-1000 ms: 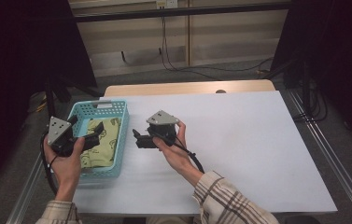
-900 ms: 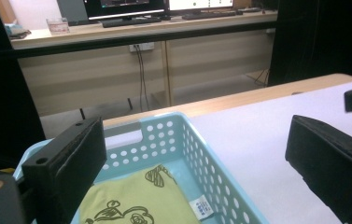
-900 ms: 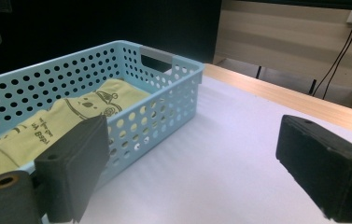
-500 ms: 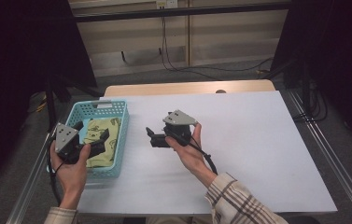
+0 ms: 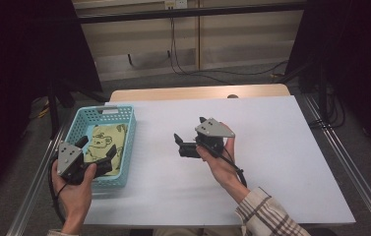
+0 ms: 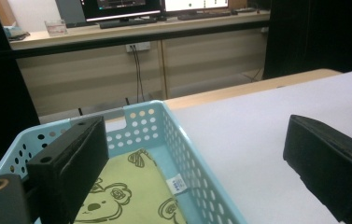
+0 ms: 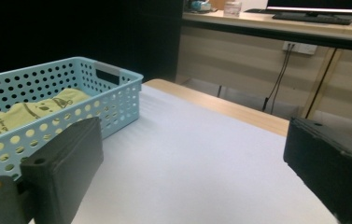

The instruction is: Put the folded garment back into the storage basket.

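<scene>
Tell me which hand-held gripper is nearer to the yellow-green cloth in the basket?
Left. The left hand-held gripper hangs over the near end of the basket, above the yellow-green cloth. The right hand-held gripper is over the table, well to the basket's right.

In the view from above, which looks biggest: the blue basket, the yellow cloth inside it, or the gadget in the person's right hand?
1. Blue basket, clearly the largest.
2. Yellow cloth, lying inside the basket.
3. Right gripper.

The cloth and the gripper look close in size, and the gripper is held above the table, nearer the camera, so that order is unsure.
</scene>
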### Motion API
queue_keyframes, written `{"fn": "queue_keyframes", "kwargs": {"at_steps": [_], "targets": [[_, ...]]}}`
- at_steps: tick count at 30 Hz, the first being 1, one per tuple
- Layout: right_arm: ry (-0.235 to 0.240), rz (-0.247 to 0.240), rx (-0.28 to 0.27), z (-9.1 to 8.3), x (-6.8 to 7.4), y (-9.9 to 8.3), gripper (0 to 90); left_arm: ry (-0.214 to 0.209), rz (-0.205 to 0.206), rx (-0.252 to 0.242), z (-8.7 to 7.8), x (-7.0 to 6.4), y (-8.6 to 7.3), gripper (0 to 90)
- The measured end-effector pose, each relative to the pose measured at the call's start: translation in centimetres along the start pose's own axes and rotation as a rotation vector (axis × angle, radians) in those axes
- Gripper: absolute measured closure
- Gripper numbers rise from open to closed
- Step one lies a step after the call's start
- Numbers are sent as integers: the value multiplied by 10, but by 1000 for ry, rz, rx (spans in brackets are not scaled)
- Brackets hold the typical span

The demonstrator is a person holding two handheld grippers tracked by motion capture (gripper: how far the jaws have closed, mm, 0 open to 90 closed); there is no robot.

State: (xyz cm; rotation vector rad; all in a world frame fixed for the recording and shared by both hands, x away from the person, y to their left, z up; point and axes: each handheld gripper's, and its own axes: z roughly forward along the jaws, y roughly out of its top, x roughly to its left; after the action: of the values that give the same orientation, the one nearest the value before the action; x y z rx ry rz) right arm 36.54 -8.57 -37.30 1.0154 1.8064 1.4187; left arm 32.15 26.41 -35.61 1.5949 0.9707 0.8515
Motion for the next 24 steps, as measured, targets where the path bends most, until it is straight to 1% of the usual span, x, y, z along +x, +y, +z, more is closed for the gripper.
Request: {"fn": "queue_keyframes", "kwargs": {"at_steps": [1,3,4,5,6,7,8,10,11,12,13,15,16,17,18,19,20,22,23,24], "targets": [[-8,6,-3,-3,-2,0,38,21,4,-2,-1,-2,0,63],[-16,0,-10,-9,-6,0,34,21,1,-12,-4,-5,0,57],[-24,-3,-12,-12,-8,-1,34,19,-11,-23,-4,-8,0,57],[-28,-6,-14,-15,-10,-1,34,17,0,-25,-5,-9,0,53],[-33,-5,-12,-19,-11,-2,34,17,20,-16,-6,-10,0,51],[-38,-14,-15,-22,-13,-3,34,7,5,-20,-5,-13,-1,51],[-49,-17,-14,-25,-15,-4,34,11,15,-21,-4,-14,-1,51],[-58,-12,-13,-30,-18,-6,34,-27,-24,-24,-1,-14,-3,51],[-65,-10,-15,-33,-21,-7,35,-33,-33,-15,0,-14,-4,52],[-68,-10,-15,-35,-23,-8,35,-16,-43,-24,1,-14,-6,52],[-76,-8,-12,-39,-26,-9,35,-10,-46,-31,1,-15,-7,52],[-80,-2,-15,-44,-31,-12,35,-17,-38,-25,3,-18,-9,52],[-85,-2,-14,-47,-33,-14,35,-10,-21,-21,3,-19,-9,51],[-95,0,-13,-50,-35,-16,35,-11,-31,-35,4,-21,-10,52],[-99,-2,-10,-52,-39,-18,35,-10,-22,-36,4,-23,-10,52],[-104,1,-8,-55,-42,-20,34,-8,-23,-45,5,-25,-10,52],[-110,4,-6,-58,-44,-21,34,-13,-16,-44,5,-26,-11,52],[-119,5,-9,-65,-49,-25,35,-22,-23,-48,6,-31,-13,52],[-131,5,-7,-69,-52,-26,35,-29,-18,-44,7,-33,-14,52],[-134,7,-12,-72,-55,-28,36,-38,-6,-30,8,-34,-16,52]]}}
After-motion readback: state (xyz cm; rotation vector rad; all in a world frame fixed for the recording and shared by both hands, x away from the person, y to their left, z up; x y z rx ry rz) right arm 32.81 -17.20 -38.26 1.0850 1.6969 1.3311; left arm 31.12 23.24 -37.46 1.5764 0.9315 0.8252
